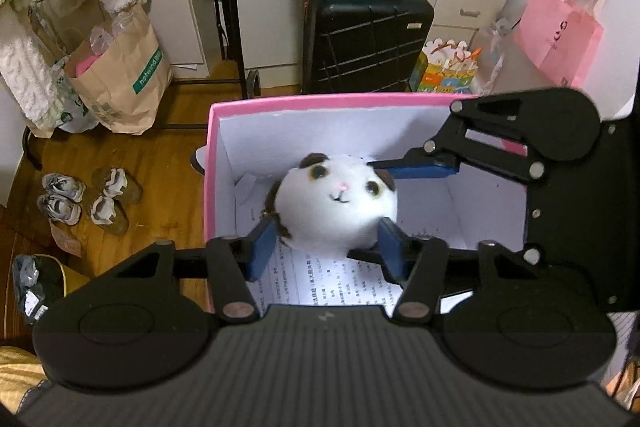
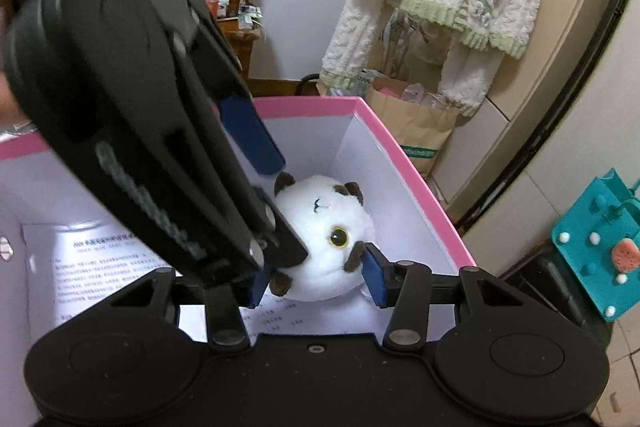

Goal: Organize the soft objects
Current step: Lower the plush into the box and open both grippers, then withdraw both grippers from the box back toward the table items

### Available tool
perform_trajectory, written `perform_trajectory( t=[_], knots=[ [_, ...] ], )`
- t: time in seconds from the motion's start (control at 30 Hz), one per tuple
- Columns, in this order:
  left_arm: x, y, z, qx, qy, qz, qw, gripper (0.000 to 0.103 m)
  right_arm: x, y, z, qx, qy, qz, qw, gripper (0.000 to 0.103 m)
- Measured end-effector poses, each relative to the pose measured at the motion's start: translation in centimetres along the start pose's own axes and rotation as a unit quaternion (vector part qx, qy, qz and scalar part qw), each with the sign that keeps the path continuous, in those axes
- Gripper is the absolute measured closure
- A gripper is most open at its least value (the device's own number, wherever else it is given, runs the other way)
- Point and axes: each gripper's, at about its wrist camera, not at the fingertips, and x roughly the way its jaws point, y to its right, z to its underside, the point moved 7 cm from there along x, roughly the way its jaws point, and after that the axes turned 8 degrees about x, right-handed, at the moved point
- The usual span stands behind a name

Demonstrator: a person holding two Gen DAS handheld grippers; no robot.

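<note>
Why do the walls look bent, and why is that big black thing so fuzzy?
Left wrist view: fisheye bends the cupboard edges; the plush toy is sharp, the printed paper glares. Right wrist view: the left hand-held gripper looms close and blurred; the pink box rim curves.

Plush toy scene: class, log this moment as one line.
round white plush toy in pink-rimmed box | left gripper shut on toy | right gripper shut on toy

Left tongs (image 1: pixel 328 247) angled steeply downward, blue pads pressed against both flanks of the round body between them; right tongs (image 2: pixel 316 279) likewise angled downward, crossing in from the right, blue pads closed on that same body.
</note>
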Motion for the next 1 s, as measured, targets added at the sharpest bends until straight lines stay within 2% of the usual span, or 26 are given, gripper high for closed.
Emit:
perform_trajectory(
  t=[0.07, 0.23, 0.33, 0.47, 0.53, 0.57, 0.63, 0.8, 1.0],
  knots=[
    [0.1, 0.2, 0.1, 0.005, -0.004, 0.000, 1.0000, 0.067, 0.1, -0.1, -0.1, 0.005, 0.000, -0.013, 1.000, 0.052],
    [0.1, 0.5, 0.2, 0.008, -0.003, -0.002, 1.0000, 0.068, -0.2, -0.1, 0.0, -0.002, 0.003, -0.020, 1.000, 0.051],
    [0.3, 0.6, 0.3, 0.018, -0.002, -0.029, 0.9994, 0.071, -0.6, 0.0, 0.5, -0.003, 0.000, -0.012, 1.000, 0.051],
    [0.6, 1.1, 0.2, 0.023, 0.005, -0.055, 0.9982, 0.071, -0.4, 0.5, 0.8, 0.007, -0.009, 0.007, 1.000, 0.053],
    [0.5, 1.1, 0.2, 0.014, 0.008, -0.056, 0.9983, 0.071, 0.3, 0.8, 0.8, 0.015, -0.018, 0.018, 1.000, 0.064],
    [0.4, 1.1, 0.3, 0.008, 0.009, -0.057, 0.9983, 0.071, 0.6, 0.8, 0.7, 0.017, -0.021, 0.023, 0.999, 0.064],
    [0.1, 1.0, 0.7, 0.003, 0.009, -0.061, 0.9981, 0.071, 0.8, 0.4, 0.4, 0.026, -0.018, 0.008, 0.999, 0.076],
    [-1.0, 0.5, 1.9, -0.015, 0.015, -0.057, 0.9982, 0.067, -0.4, -0.3, 0.6, 0.026, -0.005, -0.001, 1.000, 0.076],
    [-3.1, 0.7, 3.1, -0.026, 0.034, -0.045, 0.9981, 0.065, -3.6, -0.1, 1.5, 0.081, 0.011, -0.016, 0.997, 0.073]
  ],
)
